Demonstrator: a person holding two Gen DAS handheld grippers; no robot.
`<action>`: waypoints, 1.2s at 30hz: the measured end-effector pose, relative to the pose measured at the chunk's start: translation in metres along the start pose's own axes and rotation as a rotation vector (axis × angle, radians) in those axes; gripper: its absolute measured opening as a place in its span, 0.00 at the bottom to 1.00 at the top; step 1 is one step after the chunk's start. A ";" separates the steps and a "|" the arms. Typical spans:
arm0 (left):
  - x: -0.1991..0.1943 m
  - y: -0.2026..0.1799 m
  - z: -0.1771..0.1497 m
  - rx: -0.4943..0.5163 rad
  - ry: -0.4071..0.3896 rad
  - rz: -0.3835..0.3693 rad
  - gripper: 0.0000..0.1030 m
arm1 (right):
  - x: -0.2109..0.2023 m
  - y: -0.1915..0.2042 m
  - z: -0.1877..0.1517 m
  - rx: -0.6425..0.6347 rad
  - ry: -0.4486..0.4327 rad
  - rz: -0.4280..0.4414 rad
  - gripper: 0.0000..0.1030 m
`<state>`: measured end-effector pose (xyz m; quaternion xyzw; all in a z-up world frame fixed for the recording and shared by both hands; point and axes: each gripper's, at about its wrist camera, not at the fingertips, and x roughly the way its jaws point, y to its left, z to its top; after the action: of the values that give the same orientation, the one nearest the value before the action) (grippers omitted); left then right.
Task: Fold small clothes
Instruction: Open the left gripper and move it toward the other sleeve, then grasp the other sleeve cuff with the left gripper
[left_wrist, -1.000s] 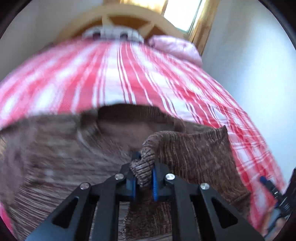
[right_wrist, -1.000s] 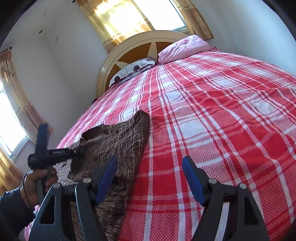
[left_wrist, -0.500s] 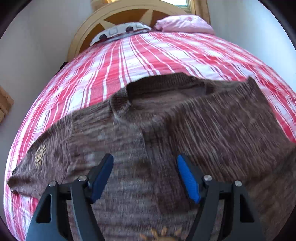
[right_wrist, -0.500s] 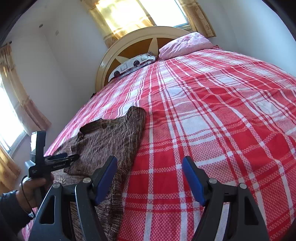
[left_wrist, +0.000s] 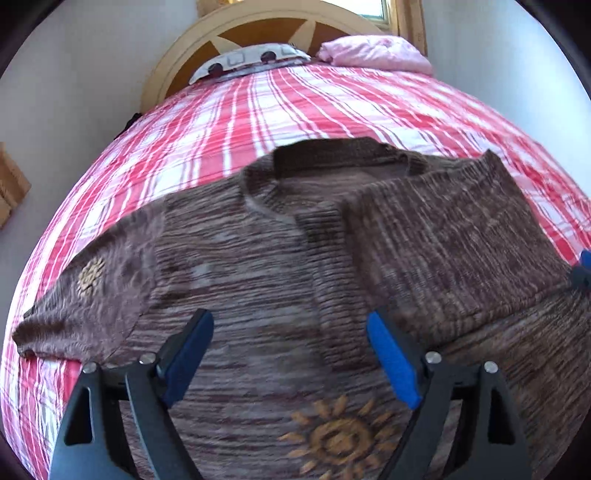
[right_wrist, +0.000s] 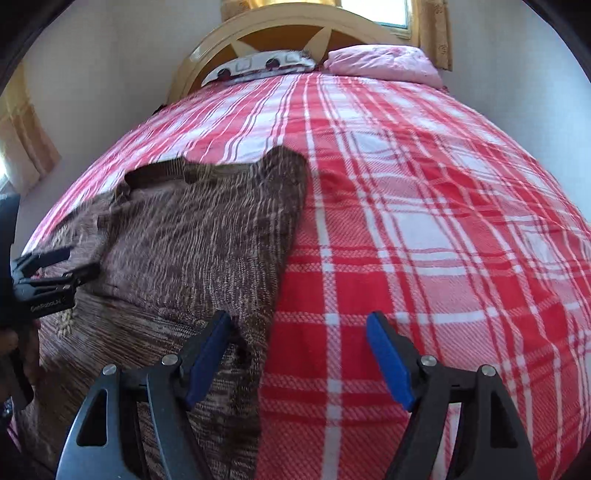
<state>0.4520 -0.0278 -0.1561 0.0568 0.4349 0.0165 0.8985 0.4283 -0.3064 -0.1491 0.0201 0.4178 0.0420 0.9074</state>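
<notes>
Lying flat on the red-and-white plaid bedspread (right_wrist: 424, 206), brown striped knit sweater (left_wrist: 258, 266), right sleeve folded inward. Left gripper (left_wrist: 291, 356) hovered over its chest, fingers (left_wrist: 391, 363) released, likely between folds. Right gripper (right_wrist: 299, 356) likewise released, straddling the folded edge.
</notes>
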 end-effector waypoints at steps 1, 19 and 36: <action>-0.001 0.004 -0.002 -0.001 -0.005 0.008 0.86 | -0.009 0.003 0.001 -0.002 -0.045 0.002 0.74; -0.030 0.133 -0.048 -0.141 -0.017 0.087 0.86 | 0.021 0.066 -0.017 -0.160 0.062 0.082 0.74; -0.016 0.323 -0.113 -0.750 -0.017 0.116 0.84 | 0.026 0.073 -0.020 -0.198 0.025 0.047 0.78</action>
<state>0.3599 0.3011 -0.1752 -0.2512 0.3873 0.2249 0.8581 0.4252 -0.2311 -0.1767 -0.0606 0.4223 0.1046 0.8983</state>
